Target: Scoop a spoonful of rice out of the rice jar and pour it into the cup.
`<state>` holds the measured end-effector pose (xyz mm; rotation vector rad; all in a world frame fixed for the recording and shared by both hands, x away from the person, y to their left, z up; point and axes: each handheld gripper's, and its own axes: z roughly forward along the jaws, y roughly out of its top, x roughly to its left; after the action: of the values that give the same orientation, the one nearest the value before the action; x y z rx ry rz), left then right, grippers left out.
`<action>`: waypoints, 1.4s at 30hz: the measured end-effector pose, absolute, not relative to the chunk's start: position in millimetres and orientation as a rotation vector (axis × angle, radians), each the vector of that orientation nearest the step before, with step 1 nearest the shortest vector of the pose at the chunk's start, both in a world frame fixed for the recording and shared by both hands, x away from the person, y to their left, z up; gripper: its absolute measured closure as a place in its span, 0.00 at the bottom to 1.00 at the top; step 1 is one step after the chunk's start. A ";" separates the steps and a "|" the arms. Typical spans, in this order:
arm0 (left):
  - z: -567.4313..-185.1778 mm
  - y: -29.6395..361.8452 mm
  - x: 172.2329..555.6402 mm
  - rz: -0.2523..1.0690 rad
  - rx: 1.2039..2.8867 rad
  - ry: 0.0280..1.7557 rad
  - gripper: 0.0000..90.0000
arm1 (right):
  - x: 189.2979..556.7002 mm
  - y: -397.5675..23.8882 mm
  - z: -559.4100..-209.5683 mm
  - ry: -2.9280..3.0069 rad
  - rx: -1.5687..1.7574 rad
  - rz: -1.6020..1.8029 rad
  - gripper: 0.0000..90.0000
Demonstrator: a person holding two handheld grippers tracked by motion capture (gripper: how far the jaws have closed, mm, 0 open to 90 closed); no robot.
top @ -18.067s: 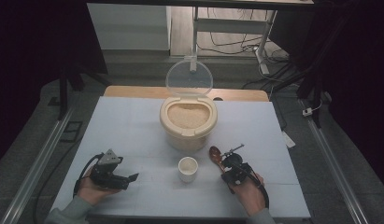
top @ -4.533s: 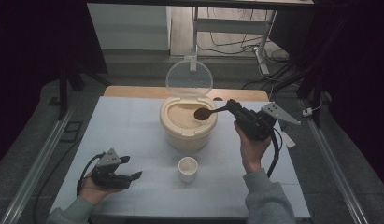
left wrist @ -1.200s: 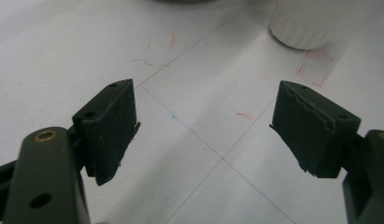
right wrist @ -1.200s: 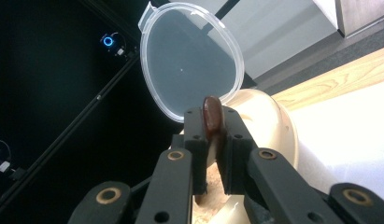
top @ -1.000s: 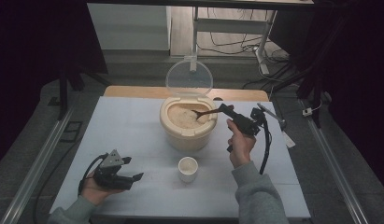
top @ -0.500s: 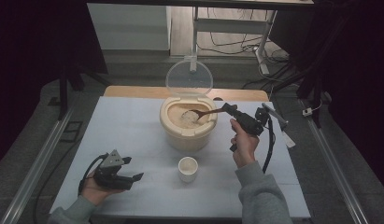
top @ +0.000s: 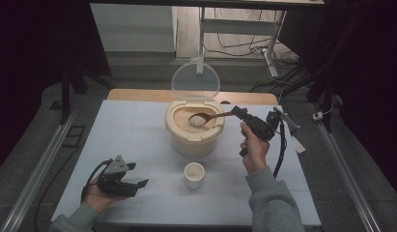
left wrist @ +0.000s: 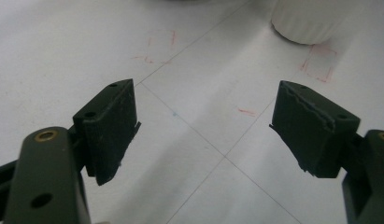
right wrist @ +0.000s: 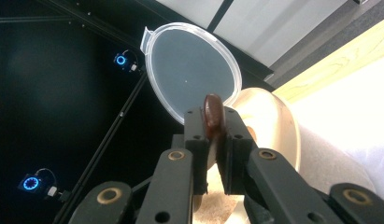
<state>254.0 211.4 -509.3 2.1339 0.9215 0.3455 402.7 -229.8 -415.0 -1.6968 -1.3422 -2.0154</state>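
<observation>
A cream rice container point(top: 193, 131) stands mid-table with its clear round lid point(top: 195, 79) hinged upright behind it. My right gripper point(top: 237, 113) is shut on the handle of a brown wooden spoon point(top: 205, 117); the spoon's bowl holds a heap of rice above the container's opening. In the right gripper view the spoon handle point(right wrist: 212, 112) sits pinched between the jaws, with the lid point(right wrist: 194, 65) and container rim point(right wrist: 278, 126) beyond. A small white cup point(top: 194, 174) stands in front of the container. My left gripper point(top: 137, 175) rests open on the table at the front left, its jaws point(left wrist: 206, 128) wide apart over bare tabletop.
The white tabletop point(top: 138, 130) carries faint red marks and thin lines. The cup's base point(left wrist: 306, 21) shows at the top of the left gripper view. A white strip point(top: 297, 142) lies near the right edge. Dark floor and metal rails flank the table.
The right gripper has drawn the spoon a little leftward and lifted it, now loaded with rice over the container. The left gripper has stayed put.
</observation>
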 end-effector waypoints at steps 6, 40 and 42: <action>-509.7 211.6 254.2 0.346 2.142 0.918 0.24 | 401.3 -232.0 -413.0 -1.342 -1.698 -2.018 0.93; -510.7 211.5 254.9 0.341 2.143 0.921 0.24 | 369.5 -244.6 -410.9 -1.394 -1.589 -1.969 0.93; -510.8 211.5 254.9 0.341 2.144 0.922 0.24 | 366.2 -245.9 -412.9 -1.393 -1.585 -1.960 0.93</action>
<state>254.9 211.5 -510.8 2.1438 0.9218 0.3415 366.2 -245.9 -412.9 -1.5846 -1.3926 -1.9598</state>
